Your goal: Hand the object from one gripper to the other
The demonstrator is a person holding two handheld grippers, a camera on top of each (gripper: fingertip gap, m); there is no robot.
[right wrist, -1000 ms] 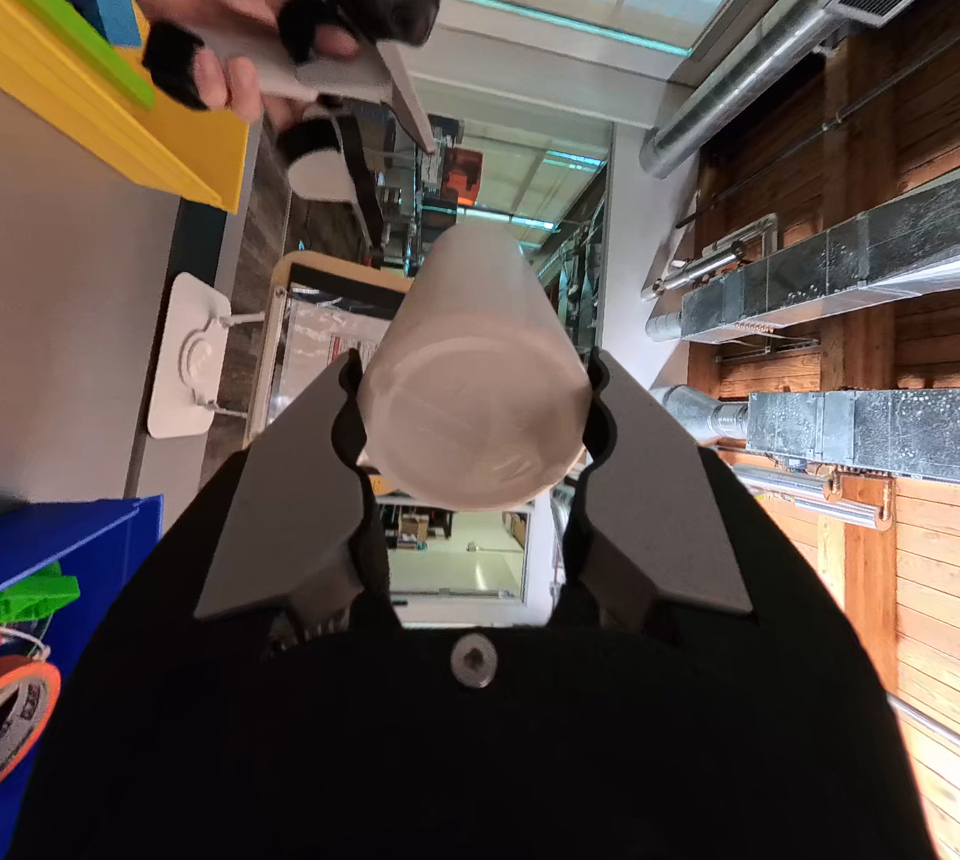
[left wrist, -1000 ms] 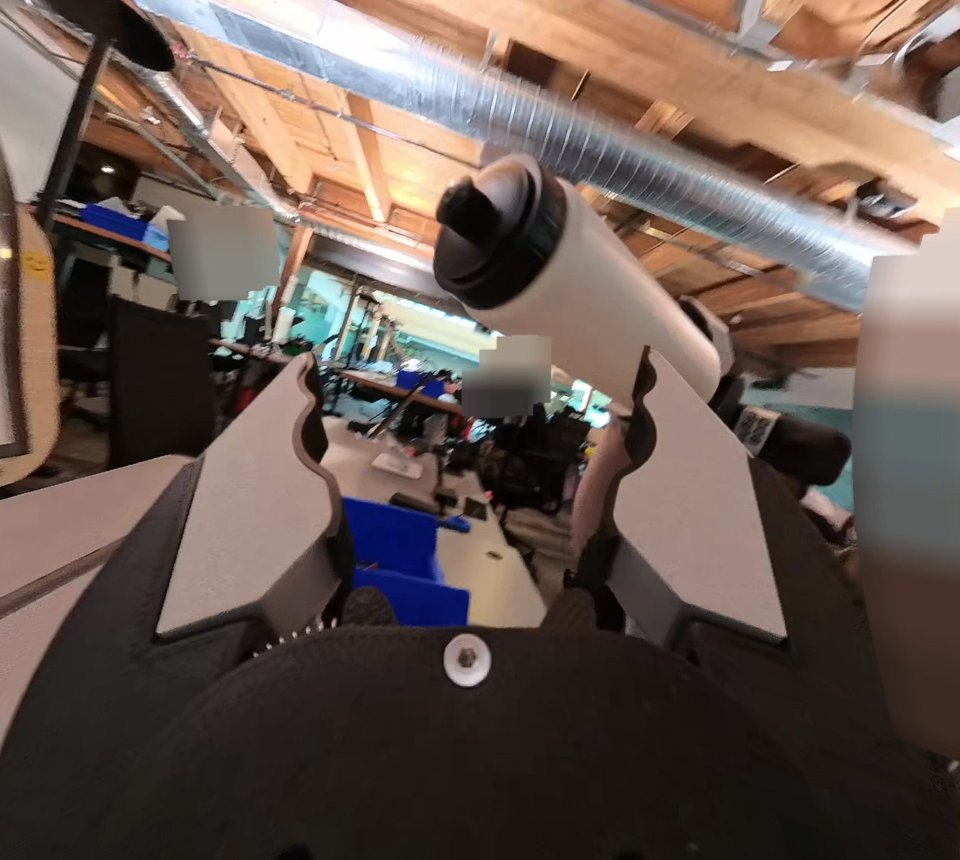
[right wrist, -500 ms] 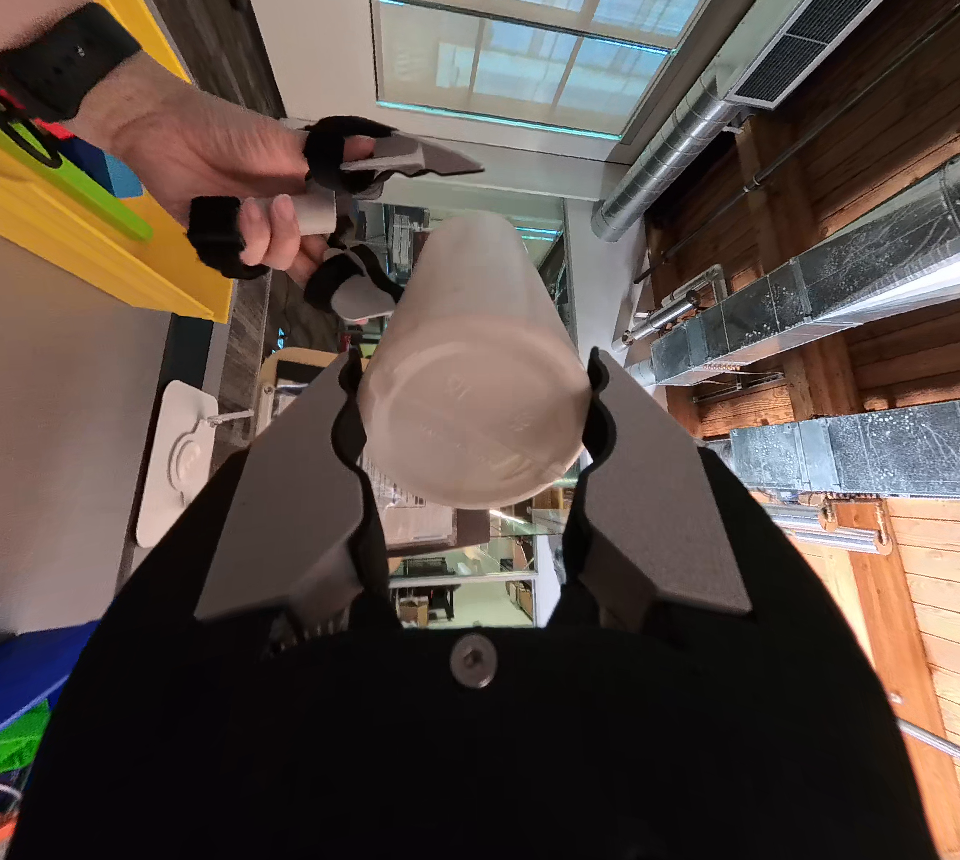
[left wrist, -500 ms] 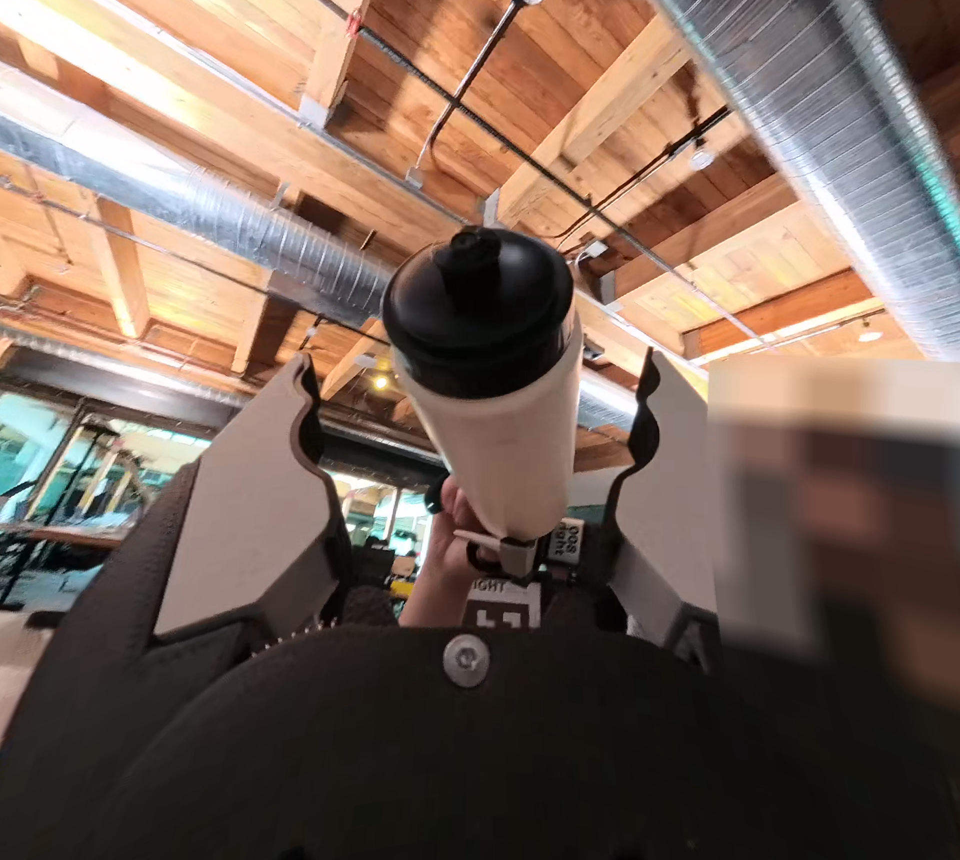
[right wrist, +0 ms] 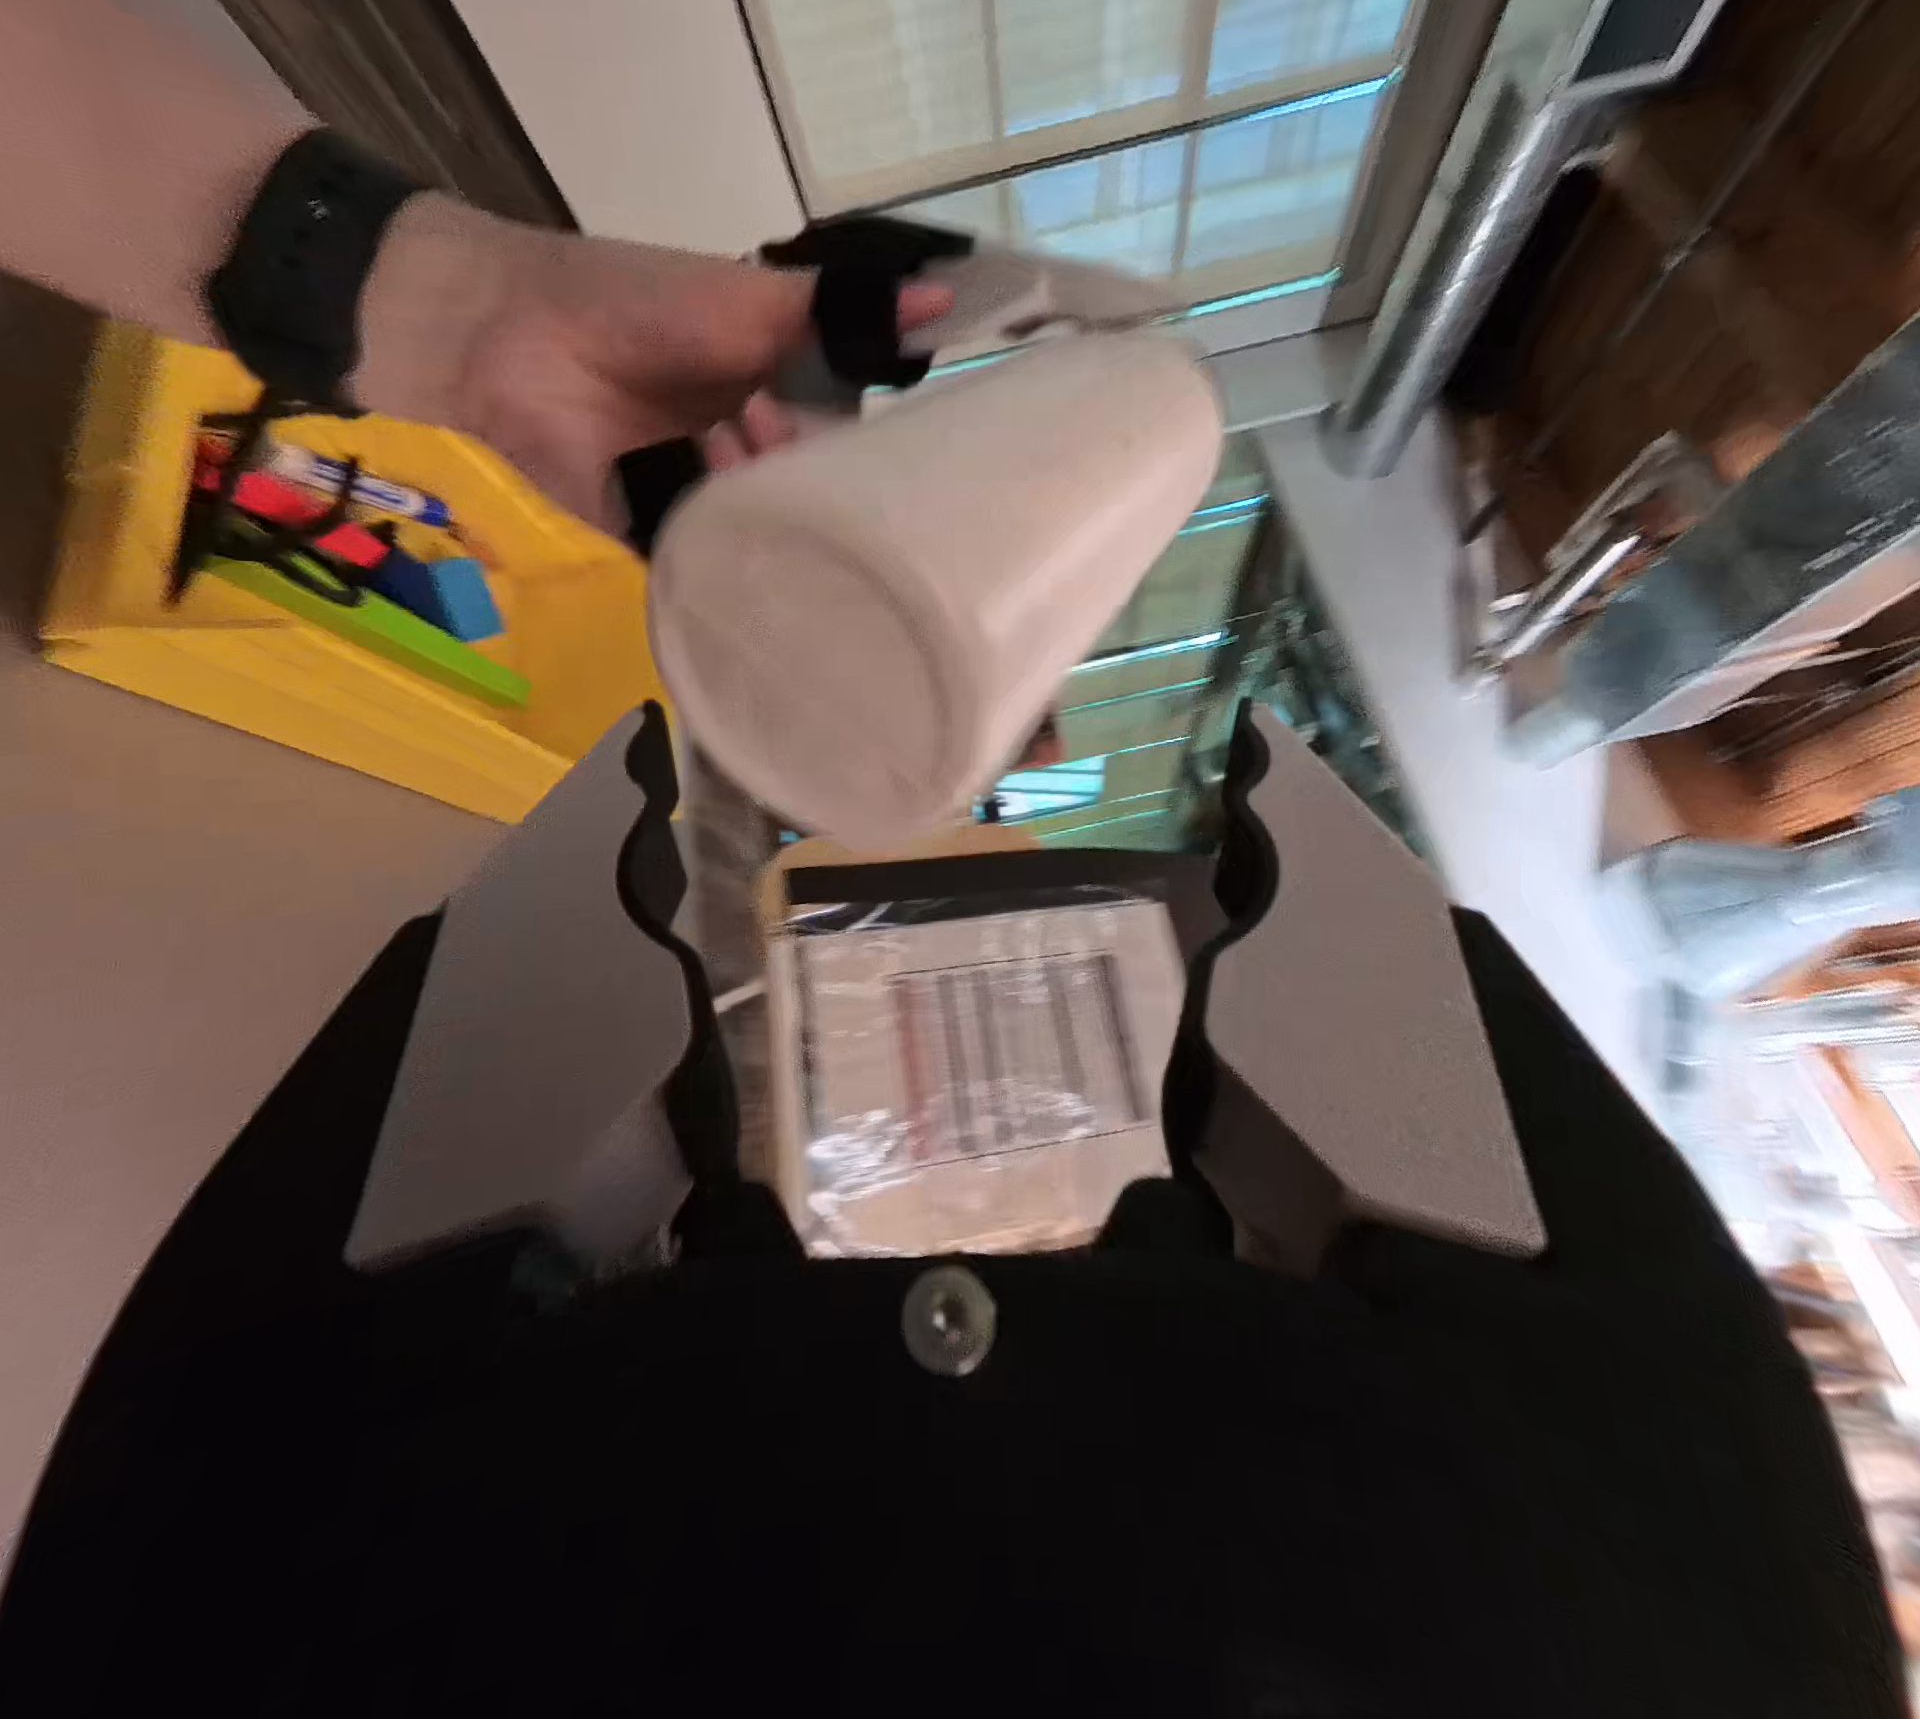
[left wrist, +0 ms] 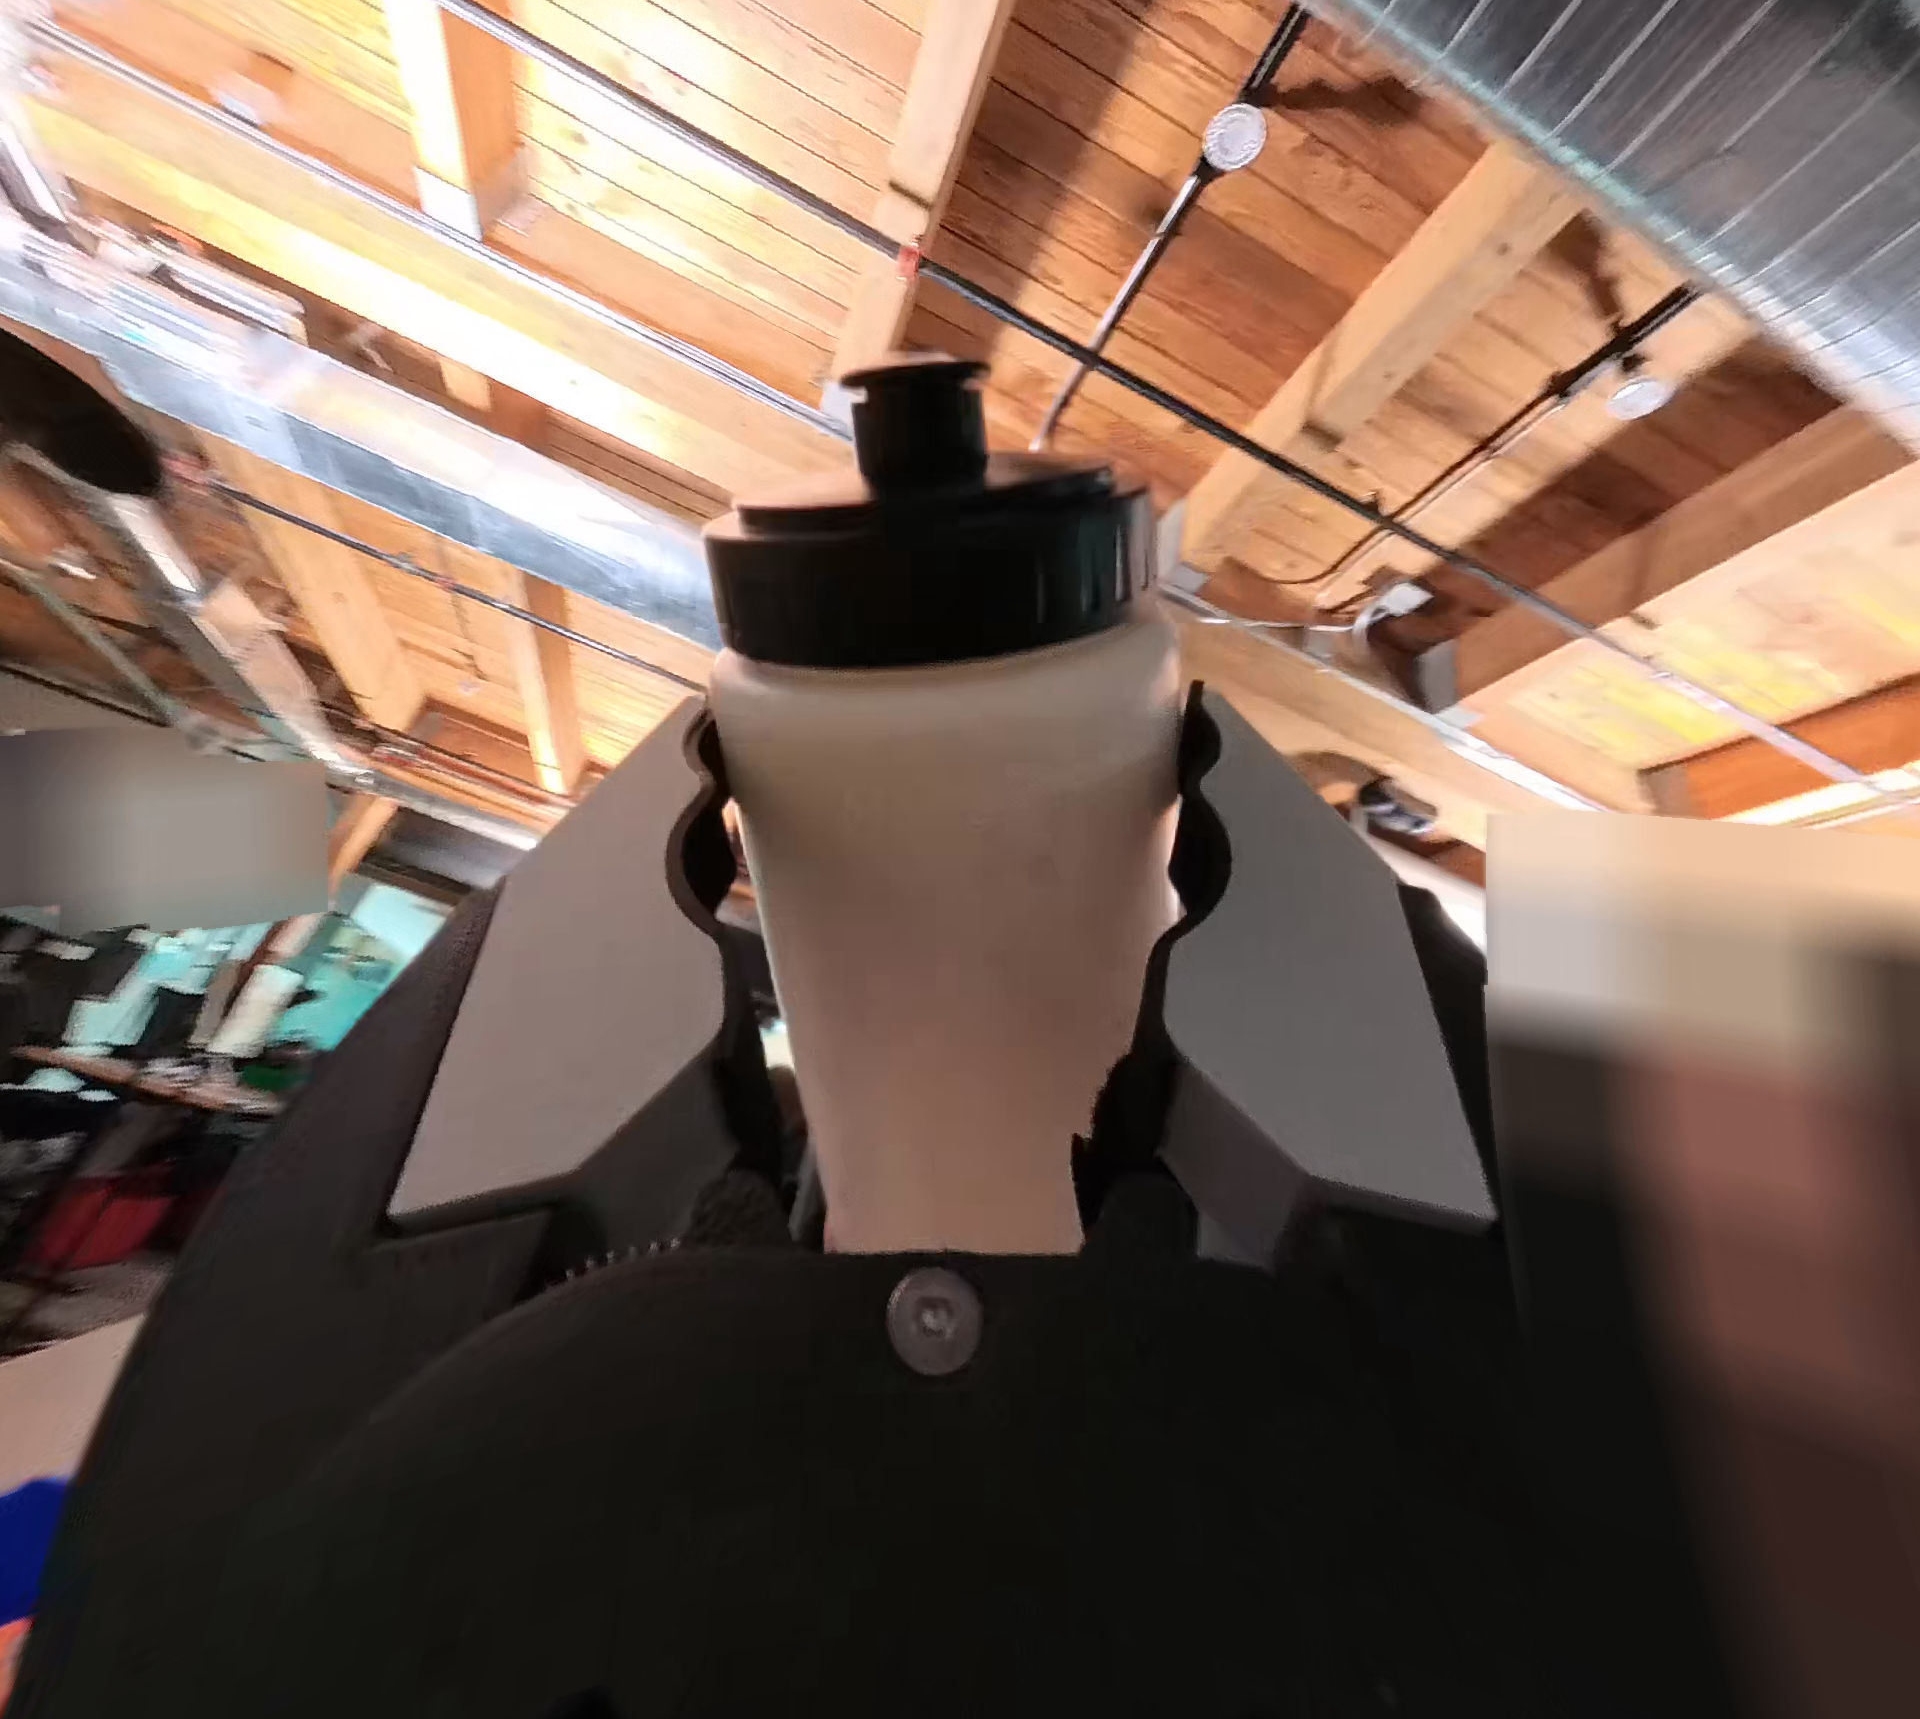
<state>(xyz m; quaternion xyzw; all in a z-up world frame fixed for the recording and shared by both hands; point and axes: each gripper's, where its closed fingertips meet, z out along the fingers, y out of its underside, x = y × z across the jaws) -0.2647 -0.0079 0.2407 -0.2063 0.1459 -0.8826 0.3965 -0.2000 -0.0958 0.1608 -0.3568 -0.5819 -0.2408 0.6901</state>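
A white squeeze bottle [left wrist: 945, 890] with a black cap [left wrist: 925, 568] stands upright between the fingers of my left gripper [left wrist: 951, 713]. The left gripper is shut on it just below the cap. In the right wrist view the bottle's round base [right wrist: 831, 661] hangs tilted just beyond the fingertips of my right gripper [right wrist: 948, 719]. The right gripper is open and empty, with its jaws apart from the bottle. A hand [right wrist: 582, 360] holds the left gripper [right wrist: 987, 298] at the bottle's far end.
A yellow bin [right wrist: 312, 661] with coloured blocks and markers sits on a pale table at the left. A framed board [right wrist: 977, 1046] lies behind the right fingers. A window [right wrist: 1039, 7] is beyond. Wooden beams and a silver duct [left wrist: 1558, 59] are overhead. Tip to tip, the grippers are about 15 cm apart.
My left gripper moved onto the bottle and shut on it below the cap. My right gripper opened and let the bottle's base go. The base is now outside the right jaws.
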